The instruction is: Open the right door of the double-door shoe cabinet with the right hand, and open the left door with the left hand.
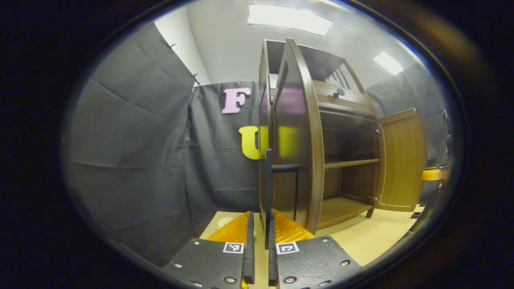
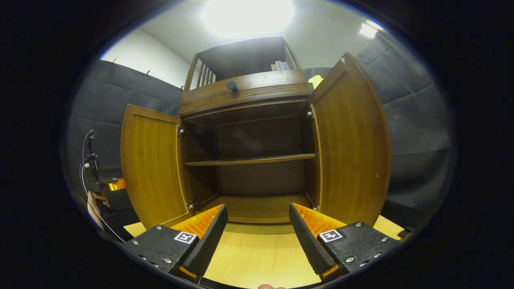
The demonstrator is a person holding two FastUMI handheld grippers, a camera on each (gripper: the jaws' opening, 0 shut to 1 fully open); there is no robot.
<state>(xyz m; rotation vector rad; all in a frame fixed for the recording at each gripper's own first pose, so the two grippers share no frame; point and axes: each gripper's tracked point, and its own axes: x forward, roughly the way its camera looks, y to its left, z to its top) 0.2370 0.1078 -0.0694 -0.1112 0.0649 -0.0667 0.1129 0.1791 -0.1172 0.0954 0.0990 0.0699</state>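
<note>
- Shoe cabinet (image 2: 249, 132): dark brown wood, standing on a pale wooden floor (image 2: 257, 253); both doors swung open, interior exposed.
- Interior shelf (image 2: 251, 160): one horizontal board across the middle of the cabinet, bare; bottom board beneath it likewise bare.
- Drawer front with round dark knob (image 2: 232, 85): directly above the door opening; a railed open compartment sits on top of the cabinet.
- Left door (image 2: 150, 168): in the right gripper view, hinged at the cabinet's left side and standing wide open. In the left gripper view it is seen edge-on at (image 1: 299, 132), glossy and reflecting the booth.
- Right door (image 2: 349, 144): hinged at the cabinet's right side, open wide, inner face showing.
- Left gripper (image 1: 261, 237): at the outer edge of the left door, fingers drawn close together with the door's thin edge or its dark handle (image 1: 268, 192) between them; whether both pads actually press on it is hard to tell.
- Right gripper (image 2: 258, 224): in front of the cabinet's opening, low over the floor, fingers spread well apart, nothing between them.
- The left gripper, with the hand holding it, also shows beside the left door's outer face at (image 2: 104, 186).
</note>
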